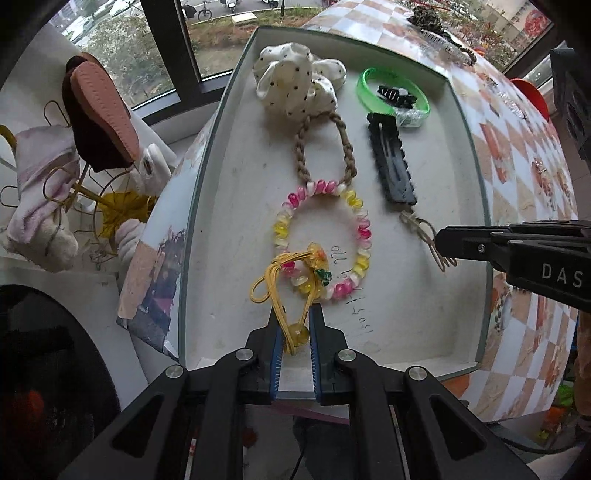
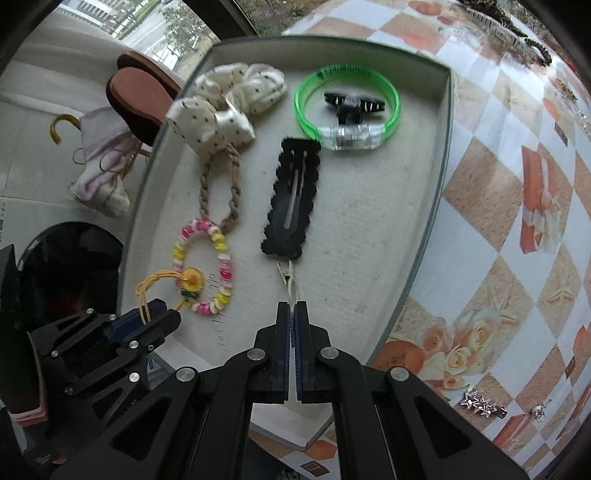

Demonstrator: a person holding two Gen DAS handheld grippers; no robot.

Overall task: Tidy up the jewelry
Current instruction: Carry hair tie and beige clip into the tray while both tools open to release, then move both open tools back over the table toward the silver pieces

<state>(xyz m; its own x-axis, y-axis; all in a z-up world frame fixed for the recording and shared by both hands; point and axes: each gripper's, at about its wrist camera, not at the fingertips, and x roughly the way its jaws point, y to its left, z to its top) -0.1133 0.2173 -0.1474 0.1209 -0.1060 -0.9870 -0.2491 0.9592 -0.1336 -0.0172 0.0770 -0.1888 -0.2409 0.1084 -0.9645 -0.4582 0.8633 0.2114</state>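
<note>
A shallow white tray [image 1: 207,206] [image 2: 424,236] holds jewelry. My left gripper [image 1: 295,328] [image 2: 155,314] is shut on a yellow cord hair tie [image 1: 291,295] [image 2: 162,280] with a flower charm, lying over a pink-and-yellow bead bracelet [image 1: 360,236] [image 2: 225,266]. My right gripper [image 2: 294,306] [image 1: 439,243] is shut on a thin metal hair clip [image 2: 289,280] [image 1: 424,229] just below a black snap clip [image 1: 391,162] [image 2: 293,199]. Further back lie a dotted white scrunchie [image 1: 295,81] [image 2: 225,99] with a braided loop, and a green bangle [image 1: 391,92] [image 2: 347,107] around a black claw clip.
The tray sits on a checkered orange-and-white tablecloth [image 2: 498,221]. A star-shaped silver clip [image 2: 484,404] lies on the cloth at the right. More hair pieces lie at the far table edge [image 1: 443,33]. A rack with slippers and cloths [image 1: 92,122] stands left of the table.
</note>
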